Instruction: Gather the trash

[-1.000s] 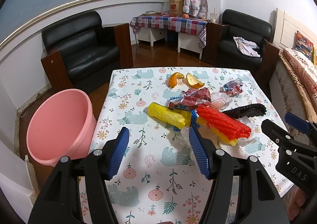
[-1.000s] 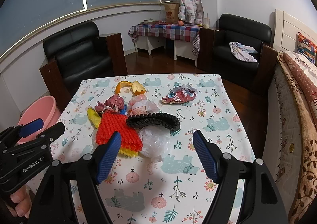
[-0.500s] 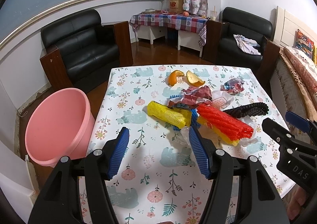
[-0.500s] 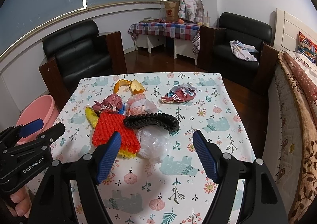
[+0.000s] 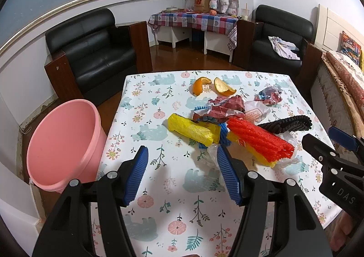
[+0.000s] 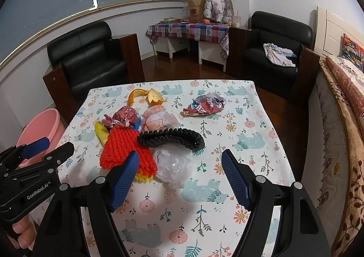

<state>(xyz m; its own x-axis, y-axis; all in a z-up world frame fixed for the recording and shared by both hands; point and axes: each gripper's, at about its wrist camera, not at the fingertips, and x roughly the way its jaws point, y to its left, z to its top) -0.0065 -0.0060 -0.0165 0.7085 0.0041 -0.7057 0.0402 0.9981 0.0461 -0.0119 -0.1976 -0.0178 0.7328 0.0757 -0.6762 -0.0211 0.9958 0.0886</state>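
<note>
**Both grippers poised over the pile, nothing picked yet**

I have both tools hovering above the near edge of the table (image 5: 145, 98), and neither has anything in it. My left gripper (image 5: 182, 173) is spread wide, pads apart with only tablecloth between them. My right gripper (image 6: 179, 177) is equally released, its blue fingers (image 6: 124, 177) framing the crumpled clear plastic (image 6: 174, 165) just beyond the tips.

Past that, the trash lies in one loose heap mid-table: the red foam net (image 6: 124, 148) on top of a yellow one, the black foam net (image 6: 170, 138) curving just behind the clear plastic, a yellow wrapper roll (image 5: 193, 128) on the left side of the heap, and a crumpled dark-red wrapper (image 5: 225, 108) behind it. Farther back sit two pieces of orange peel (image 5: 212, 87), and a separate crushed red-and-blue packet (image 6: 204, 104) lies apart to the right. The pink bucket (image 5: 61, 143) stands on the floor against the table's left side, and looks empty from here.

I judge this to be the approach for a first pick. Next I need to lower one gripper onto a piece. The clear plastic is nearest for the right, the yellow roll for the left. Then I close gently, since these are light and crushable, and carry it left to the bucket.
</note>
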